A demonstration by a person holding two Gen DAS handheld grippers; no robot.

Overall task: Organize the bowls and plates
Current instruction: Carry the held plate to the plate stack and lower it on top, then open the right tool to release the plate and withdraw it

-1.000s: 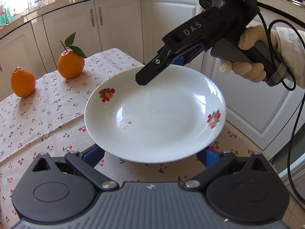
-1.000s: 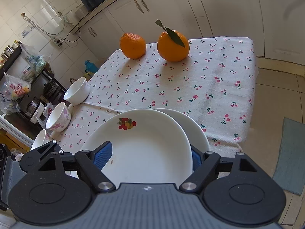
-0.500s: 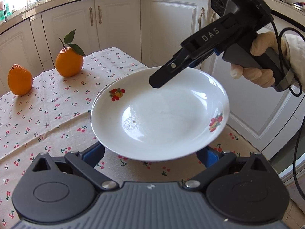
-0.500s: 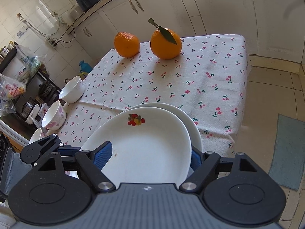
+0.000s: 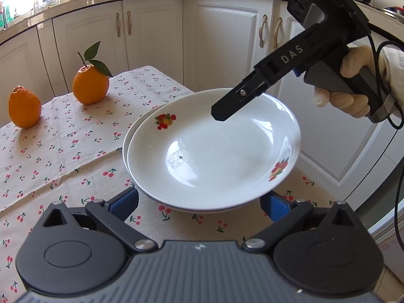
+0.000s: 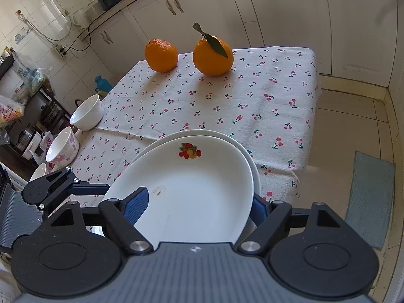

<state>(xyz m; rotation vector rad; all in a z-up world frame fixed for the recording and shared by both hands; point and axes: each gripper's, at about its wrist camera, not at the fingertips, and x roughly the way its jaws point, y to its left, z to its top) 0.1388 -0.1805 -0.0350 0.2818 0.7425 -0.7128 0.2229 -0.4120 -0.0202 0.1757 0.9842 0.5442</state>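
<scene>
A white plate with fruit decals (image 5: pixel 214 151) (image 6: pixel 197 189) hangs tilted just over a second white plate (image 5: pixel 125 149) (image 6: pixel 202 132) that lies on the cherry-print tablecloth (image 5: pixel 63 151). The upper plate sits slightly off-centre; whether the two touch I cannot tell. My right gripper (image 6: pixel 197 207) is shut on the upper plate's rim, one finger (image 5: pixel 227 106) inside the plate and the other hidden beneath. My left gripper (image 5: pixel 200 204) stands open at the plates' near rim, its blue pads (image 5: pixel 126 202) wide apart and below the rim.
Two oranges (image 6: pixel 161 54) (image 6: pixel 213 55) sit at the far end of the table. A white bowl (image 6: pixel 87 113), a floral bowl (image 6: pixel 63 149) and a third bowl (image 6: pixel 39 174) line the left edge. Cupboards (image 5: pixel 227 38) stand close behind, and a floor mat (image 6: pixel 368 197) lies to the right.
The right gripper has carried the decal plate to the right and down in the left wrist view. It now hangs over the second plate, whose rim shows beneath. The left gripper stayed put.
</scene>
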